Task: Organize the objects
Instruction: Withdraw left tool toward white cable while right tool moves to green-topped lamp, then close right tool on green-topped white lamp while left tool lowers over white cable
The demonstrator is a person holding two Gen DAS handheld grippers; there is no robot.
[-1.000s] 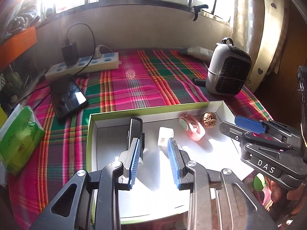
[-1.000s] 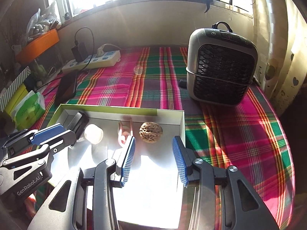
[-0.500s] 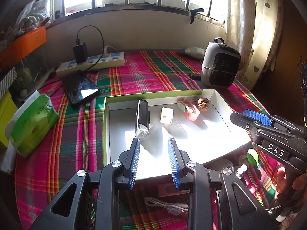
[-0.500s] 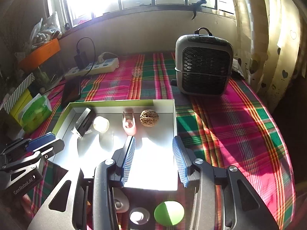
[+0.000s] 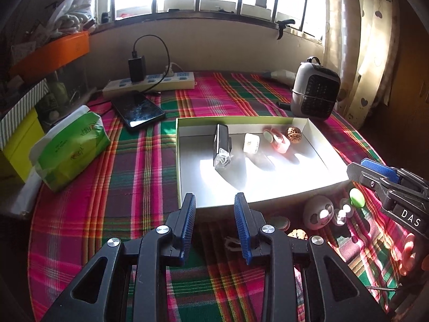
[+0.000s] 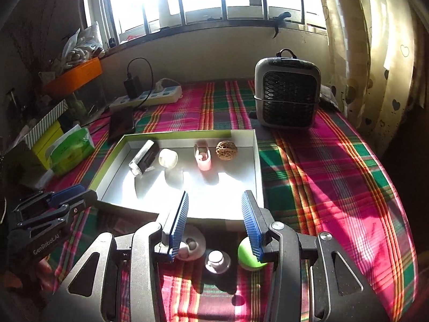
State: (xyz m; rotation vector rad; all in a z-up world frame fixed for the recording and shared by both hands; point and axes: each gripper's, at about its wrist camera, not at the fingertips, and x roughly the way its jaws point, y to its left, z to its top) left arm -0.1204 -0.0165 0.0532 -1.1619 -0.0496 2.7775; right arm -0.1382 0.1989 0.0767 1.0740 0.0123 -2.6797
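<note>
left gripper (image 5: pixel 214 206): you're holding it released, gripping nothing
right gripper (image 6: pixel 214 214): hanging released (over the green ball (image 6: pixel 248 257))
box (image 6: pixel 257 161): holding a walnut (image 6: pixel 226 150)

In my box (image 5: pixel 325 185), along its far wall, four things sit in a row: a black light (image 5: pixel 221 145) lying flat at the left, a white cap (image 5: pixel 251 142), a pink clip (image 5: pixel 278 141), and a walnut (image 5: pixel 294 133) near the far right corner.
</note>
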